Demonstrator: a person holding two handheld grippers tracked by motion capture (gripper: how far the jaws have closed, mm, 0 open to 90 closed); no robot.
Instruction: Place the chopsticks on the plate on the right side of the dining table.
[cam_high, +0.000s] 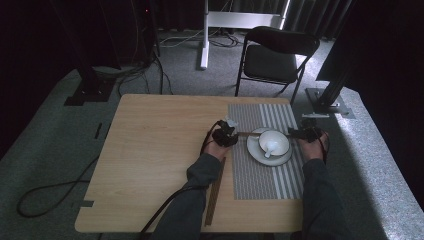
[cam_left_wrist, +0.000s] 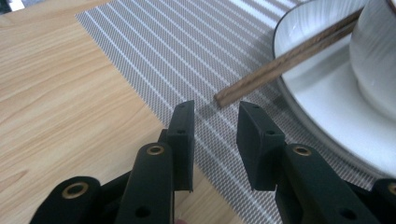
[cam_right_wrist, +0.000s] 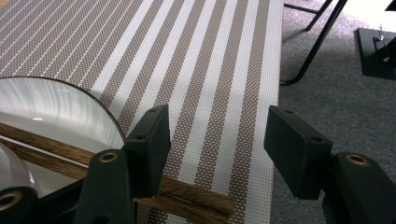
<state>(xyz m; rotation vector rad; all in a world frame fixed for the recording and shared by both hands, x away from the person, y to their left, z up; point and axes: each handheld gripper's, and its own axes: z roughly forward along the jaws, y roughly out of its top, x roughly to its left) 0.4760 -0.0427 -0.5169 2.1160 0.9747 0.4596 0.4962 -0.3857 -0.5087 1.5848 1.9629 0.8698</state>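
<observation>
Striped placemat (cam_left_wrist: 196, 60), chopsticks (cam_left_wrist: 285, 60) across the plate (cam_left_wrist: 322, 98), ends just beyond each open, empty claw (cam_left_wrist: 215, 135).

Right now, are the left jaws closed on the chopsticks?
No: the chopsticks end just beyond the left gripper, whose jaws stand apart over the placemat.
</observation>
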